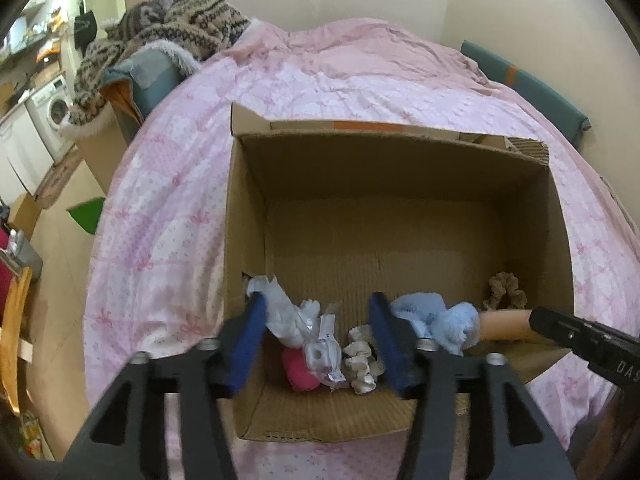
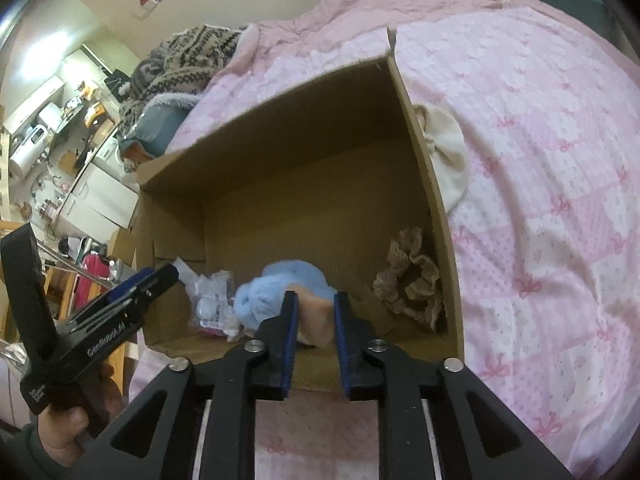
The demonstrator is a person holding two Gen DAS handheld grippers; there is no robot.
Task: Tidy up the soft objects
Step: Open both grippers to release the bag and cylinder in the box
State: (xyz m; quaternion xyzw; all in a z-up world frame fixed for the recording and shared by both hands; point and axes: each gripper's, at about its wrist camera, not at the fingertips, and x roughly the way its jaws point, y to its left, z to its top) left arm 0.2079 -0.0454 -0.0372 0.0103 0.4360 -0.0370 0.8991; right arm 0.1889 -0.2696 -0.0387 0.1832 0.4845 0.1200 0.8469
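Hovering over the cardboard box (image 1: pixel 248 200) on the pink bed cover (image 1: pixel 168 184), the left gripper (image 1: pixel 318 312) had jaws spread above a wrapped packet (image 1: pixel 320 352); the right gripper (image 2: pixel 316 312) stood narrowly parted around a blue plush toy's (image 2: pixel 280 284) peach-coloured end, grip uncertain

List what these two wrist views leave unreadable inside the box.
- Pink soft item: left wrist view, mostly under a clear plastic packet.
- Peach object: right wrist view, flanked by the right gripper fingers; contact unclear.
- Cream cloth: partly behind the cardboard box wall.
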